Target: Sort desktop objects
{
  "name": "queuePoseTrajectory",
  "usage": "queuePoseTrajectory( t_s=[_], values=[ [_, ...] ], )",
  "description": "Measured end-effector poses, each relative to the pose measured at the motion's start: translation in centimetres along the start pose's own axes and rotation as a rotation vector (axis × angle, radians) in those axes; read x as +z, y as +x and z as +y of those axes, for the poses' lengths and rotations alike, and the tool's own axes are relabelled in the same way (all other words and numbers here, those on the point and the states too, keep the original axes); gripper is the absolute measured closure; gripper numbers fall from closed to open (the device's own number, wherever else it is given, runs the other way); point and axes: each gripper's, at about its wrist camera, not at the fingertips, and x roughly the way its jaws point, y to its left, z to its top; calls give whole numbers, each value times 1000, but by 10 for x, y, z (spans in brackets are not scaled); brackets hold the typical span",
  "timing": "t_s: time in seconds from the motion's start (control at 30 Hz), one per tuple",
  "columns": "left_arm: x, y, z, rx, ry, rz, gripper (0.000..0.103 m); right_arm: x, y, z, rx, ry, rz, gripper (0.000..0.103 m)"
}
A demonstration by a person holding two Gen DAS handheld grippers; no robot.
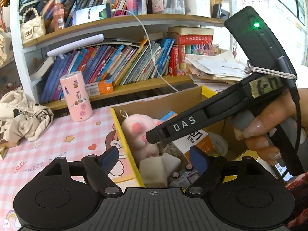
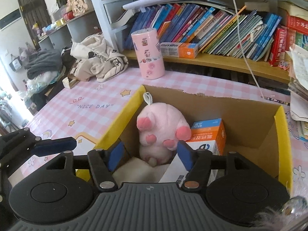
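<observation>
A cardboard box with yellow edges (image 2: 252, 115) (image 1: 123, 134) stands on the pink checked desk mat. In it lie a pink plush toy (image 2: 161, 127) (image 1: 138, 132), an orange-and-white carton (image 2: 209, 134) (image 1: 200, 142), white soft items (image 1: 156, 167) and small bits. My right gripper (image 2: 149, 155) is open and empty above the box, the plush just beyond its fingertips; its body shows in the left wrist view (image 1: 179, 129). My left gripper (image 1: 154, 157) is open and empty over the box's left wall; one of its fingers (image 2: 55, 145) shows at left.
A pink cylinder (image 2: 148, 54) (image 1: 77, 96) stands on the mat (image 2: 92, 104) behind the box. A crumpled beige garment (image 2: 98, 59) lies at the left. Bookshelves with an orange toothpaste box (image 2: 179, 50) run along the back. Paper stacks (image 2: 298, 88) sit at right. A white cable (image 2: 244, 44) hangs down.
</observation>
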Motion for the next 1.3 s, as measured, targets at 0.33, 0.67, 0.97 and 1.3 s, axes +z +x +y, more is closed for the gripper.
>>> queuePoseTrajectory(
  t_s=[0.33,0.67,0.97,1.3],
  values=[
    [-7,-20,4,-61,64,-46,15,-20,-35,12,-145,64,-80,23],
    [-20,-47,27,-102,37,-86,10,-45,-71,47,-291,101,-167,15],
    [-36,-67,34,-156,52,-96,9,-81,-96,78,-406,145,-161,12],
    [-57,-80,46,-166,32,-56,7,-124,-99,108,-510,171,-121,6]
  ],
)
